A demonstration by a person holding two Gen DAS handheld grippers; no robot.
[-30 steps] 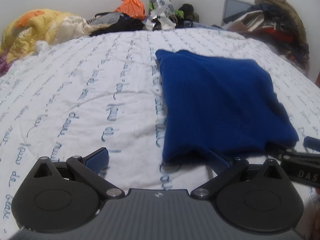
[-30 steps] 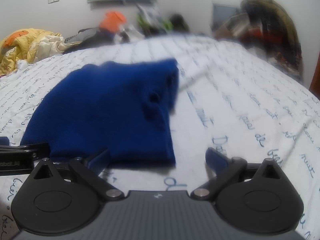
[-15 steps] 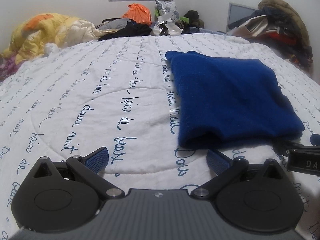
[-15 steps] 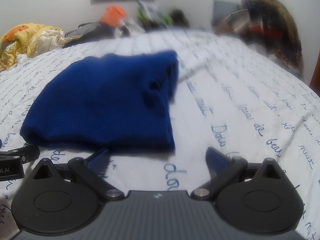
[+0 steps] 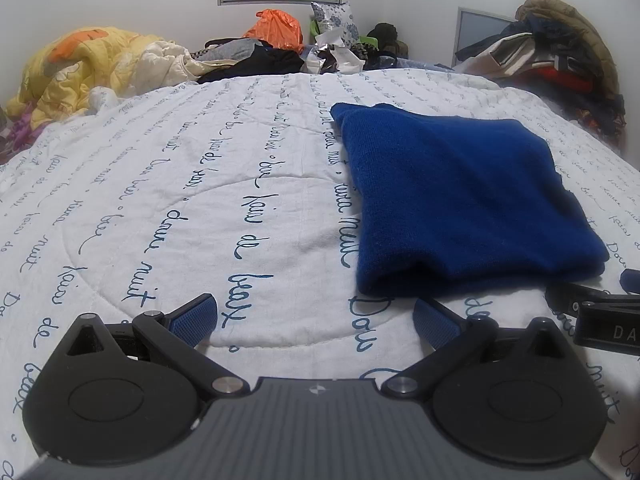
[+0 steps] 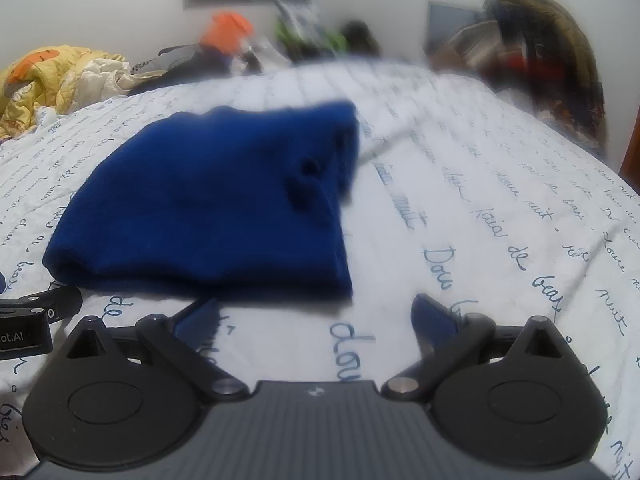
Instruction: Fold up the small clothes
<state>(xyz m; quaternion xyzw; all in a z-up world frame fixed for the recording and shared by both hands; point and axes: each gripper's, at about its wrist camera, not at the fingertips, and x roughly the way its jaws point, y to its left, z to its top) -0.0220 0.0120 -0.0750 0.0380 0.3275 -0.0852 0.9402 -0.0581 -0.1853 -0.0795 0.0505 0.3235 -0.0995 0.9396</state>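
Observation:
A dark blue knitted garment point(image 5: 460, 196) lies folded flat on the white quilt point(image 5: 200, 208); it also shows in the right wrist view point(image 6: 208, 208). My left gripper point(image 5: 316, 316) is open and empty, just short of the garment's near left corner. My right gripper point(image 6: 316, 316) is open and empty, just short of its near right corner. Each gripper's tip shows at the edge of the other's view: the right one point(image 5: 592, 316) and the left one point(image 6: 36, 316).
The quilt has blue handwriting print. A yellow duvet point(image 5: 80, 68) lies at the back left. An orange bag point(image 5: 276, 28) and loose clothes sit at the head of the bed. A heap of clothes point(image 5: 560, 60) stands at the back right.
Both grippers have drawn back from the garment's near edge and lifted slightly; the garment now lies free and flat on the quilt.

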